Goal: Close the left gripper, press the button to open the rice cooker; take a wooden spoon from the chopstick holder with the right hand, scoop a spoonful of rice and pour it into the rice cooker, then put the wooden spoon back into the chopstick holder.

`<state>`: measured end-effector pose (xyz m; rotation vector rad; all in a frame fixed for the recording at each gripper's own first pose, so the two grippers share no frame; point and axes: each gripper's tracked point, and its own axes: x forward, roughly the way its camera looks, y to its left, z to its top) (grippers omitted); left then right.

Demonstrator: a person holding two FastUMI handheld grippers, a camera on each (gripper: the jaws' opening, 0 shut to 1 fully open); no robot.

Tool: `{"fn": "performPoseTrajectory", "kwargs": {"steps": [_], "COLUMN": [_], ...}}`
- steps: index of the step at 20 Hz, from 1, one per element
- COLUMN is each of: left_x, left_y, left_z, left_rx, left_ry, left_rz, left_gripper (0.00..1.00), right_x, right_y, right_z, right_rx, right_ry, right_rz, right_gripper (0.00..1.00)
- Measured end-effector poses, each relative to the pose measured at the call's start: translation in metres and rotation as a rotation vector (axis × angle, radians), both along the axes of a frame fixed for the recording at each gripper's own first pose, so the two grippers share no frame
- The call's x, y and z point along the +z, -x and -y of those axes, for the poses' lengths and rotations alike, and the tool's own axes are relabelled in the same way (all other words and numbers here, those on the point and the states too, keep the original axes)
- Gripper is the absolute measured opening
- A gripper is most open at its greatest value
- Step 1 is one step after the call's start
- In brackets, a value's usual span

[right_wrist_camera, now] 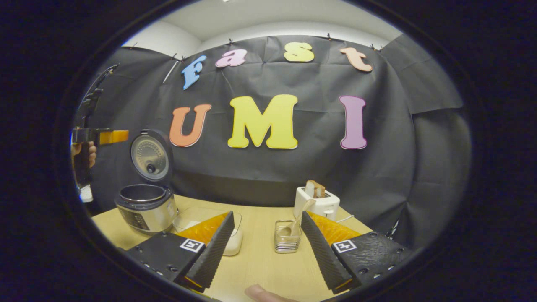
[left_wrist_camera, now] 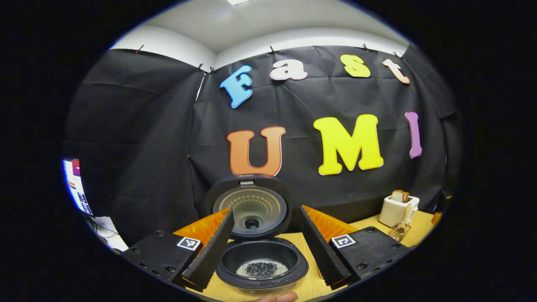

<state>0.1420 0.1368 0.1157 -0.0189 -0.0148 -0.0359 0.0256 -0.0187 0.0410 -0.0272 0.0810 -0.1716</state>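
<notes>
The rice cooker stands open right in front of my left gripper, its lid raised and a little rice in the pot. That gripper is open, hovering above the cooker with nothing between its fingers. In the right gripper view the cooker sits at the table's left, with the left gripper held by a hand above and left of it. The wooden spoon stands in the clear chopstick holder, just ahead of my open, empty right gripper. A clear container of rice lies partly behind its left finger.
A white toaster holding a slice of bread stands behind the chopstick holder, near the table's back right. It is also at the right of the left gripper view as the toaster. A monitor glows at the far left. The wooden table reaches the black wall.
</notes>
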Motion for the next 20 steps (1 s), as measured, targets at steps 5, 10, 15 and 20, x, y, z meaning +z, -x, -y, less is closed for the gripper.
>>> {"fn": "performPoseTrajectory", "kwargs": {"steps": [5, 10, 15, 20], "left_x": [0.033, 0.053, 0.056, 0.057], "left_y": [-0.046, -0.087, -0.13, -0.171], "left_z": [-0.018, -0.023, -0.01, -0.014], "left_rx": [0.072, 0.128, 0.138, 0.151], "left_ry": [0.075, 0.044, -0.075, -0.048], "left_rz": [0.077, 0.133, 0.135, 0.116], "left_gripper": [0.97, 0.97, 0.97, 0.96], "right_x": [0.006, -0.003, -0.038, -0.077], "right_y": [-0.003, 0.009, 0.014, 0.024], "right_z": [0.02, 0.035, 0.044, 0.047], "right_rx": [-0.002, 0.021, 0.056, 0.093], "right_ry": [0.025, 0.018, -0.02, -0.05], "right_rz": [0.006, 0.019, 0.025, -0.003], "right_gripper": [0.95, 0.95, 0.96, 0.95]}}
